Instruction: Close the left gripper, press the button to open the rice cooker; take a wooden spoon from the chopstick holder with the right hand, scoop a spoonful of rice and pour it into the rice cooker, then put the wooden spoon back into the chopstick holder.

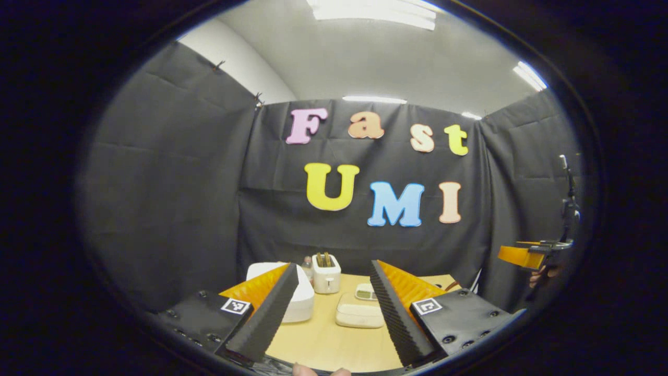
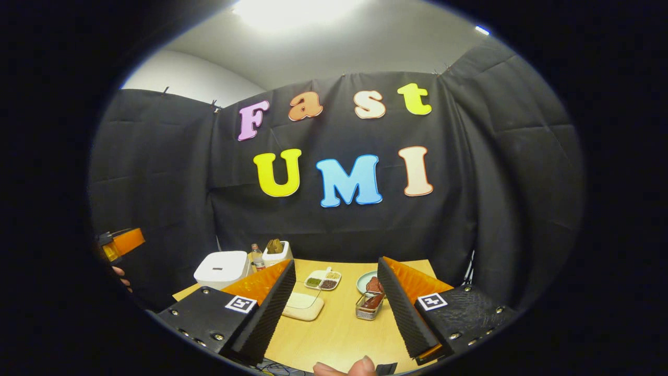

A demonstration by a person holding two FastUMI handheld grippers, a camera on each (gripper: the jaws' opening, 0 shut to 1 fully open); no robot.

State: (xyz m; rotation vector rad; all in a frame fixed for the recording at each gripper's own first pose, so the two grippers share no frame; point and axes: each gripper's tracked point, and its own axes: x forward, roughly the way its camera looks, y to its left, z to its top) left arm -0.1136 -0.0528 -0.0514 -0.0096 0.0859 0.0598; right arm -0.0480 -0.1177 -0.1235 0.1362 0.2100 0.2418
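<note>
The rice cooker [image 2: 222, 269], white with its lid down, stands at the far left corner of the light wooden table [image 2: 339, 329], and in the left gripper view it [image 1: 302, 300] sits partly hidden behind that gripper's left finger. The left gripper [image 1: 331, 313] hangs above the near edge of the table with its jaws spread wide and nothing between them; the right gripper [image 2: 339, 310] is likewise released and empty, held over the table's near edge. Between the left gripper's fingers lie a cream lidded box [image 1: 360, 312] and, behind it, a small divided dish [image 1: 367, 292]. In the right gripper view a metal holder [image 2: 370, 305] with reddish-brown contents stands just beside the right finger, with a pale plate [image 2: 364, 282] behind it; whether the wooden spoon is among those contents cannot be told. A white toaster [image 1: 326, 273] with brown slices and a small bottle [image 2: 255, 257] stand next to the cooker near the back edge. Black cloth walls close the booth on three sides under a white ceiling with strip lights [image 1: 373, 13]. Far right in the left gripper view, the other gripper's orange body shows with a hand [image 1: 540, 274] on it.
</note>
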